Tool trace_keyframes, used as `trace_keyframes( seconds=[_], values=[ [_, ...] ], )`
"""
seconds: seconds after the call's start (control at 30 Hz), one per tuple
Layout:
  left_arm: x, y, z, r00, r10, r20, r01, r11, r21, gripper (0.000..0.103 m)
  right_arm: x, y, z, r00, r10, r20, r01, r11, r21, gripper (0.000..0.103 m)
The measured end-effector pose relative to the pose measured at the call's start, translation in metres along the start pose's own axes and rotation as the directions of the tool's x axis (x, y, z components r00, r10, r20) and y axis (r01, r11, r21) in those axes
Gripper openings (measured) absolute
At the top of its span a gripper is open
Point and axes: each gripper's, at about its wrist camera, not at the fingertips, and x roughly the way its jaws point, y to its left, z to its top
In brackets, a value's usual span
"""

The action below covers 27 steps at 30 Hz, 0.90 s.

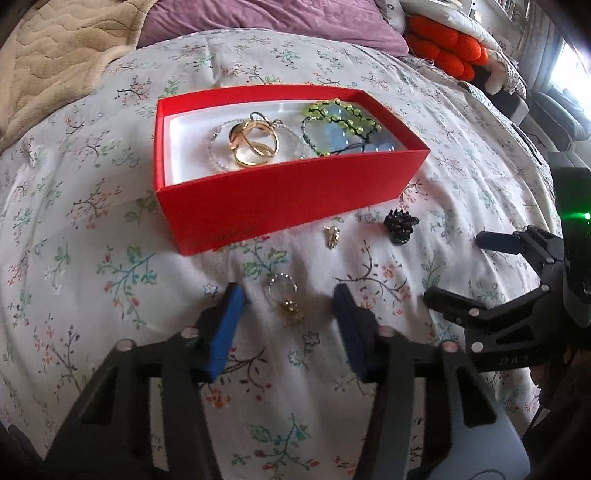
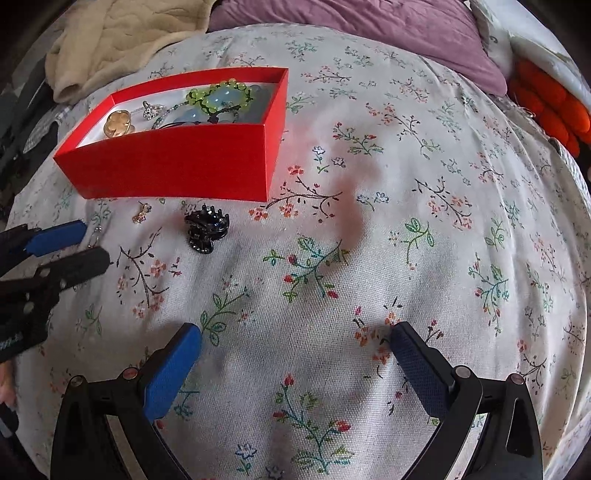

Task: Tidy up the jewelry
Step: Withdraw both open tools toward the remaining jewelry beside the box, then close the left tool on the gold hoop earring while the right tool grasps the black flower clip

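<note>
A red box (image 1: 280,192) (image 2: 177,162) sits on the floral bedspread and holds gold rings (image 1: 253,142), a clear bead bracelet and green and blue bead bracelets (image 1: 341,123). In front of it lie a silver ring with a gold charm (image 1: 286,299), a small gold charm (image 1: 331,236) (image 2: 142,213) and a black hair claw (image 1: 400,226) (image 2: 207,229). My left gripper (image 1: 288,328) is open, its fingers either side of the silver ring. My right gripper (image 2: 295,365) is open and empty over bare bedspread, to the right of the claw.
The right gripper (image 1: 458,267) shows at the right edge of the left wrist view; the left gripper (image 2: 83,242) shows at the left edge of the right wrist view. A beige blanket (image 1: 55,55), a purple pillow (image 1: 258,22) and an orange cushion (image 1: 447,48) lie behind the box.
</note>
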Motion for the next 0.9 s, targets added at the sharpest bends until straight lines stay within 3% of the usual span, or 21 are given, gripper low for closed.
trace_keyframes(
  seconds=[0.17, 0.6, 0.63, 0.9],
  values=[
    [0.001, -0.002, -0.001, 1.0, -0.015, -0.006, 0.015, 1.0, 0.015, 0.034, 0.0, 0.001, 0.002, 1.0, -0.003, -0.01, 0.003, 1.0, -0.002, 0.103],
    [0.006, 0.001, 0.002, 0.999, -0.026, -0.039, 0.026, 1.0, -0.013, 0.013, 0.001, -0.002, 0.004, 1.0, 0.002, -0.029, -0.003, 1.0, -0.006, 0.103],
    [0.006, 0.001, 0.002, 0.999, -0.028, -0.042, 0.027, 0.999, -0.016, 0.006, 0.001, -0.002, 0.004, 0.999, 0.004, -0.032, -0.004, 1.0, -0.008, 0.103],
    [0.001, 0.007, 0.004, 0.997, -0.057, -0.05, 0.055, 0.997, -0.047, 0.006, 0.001, -0.005, 0.008, 0.999, 0.021, -0.05, -0.021, 1.0, -0.007, 0.103]
  ],
)
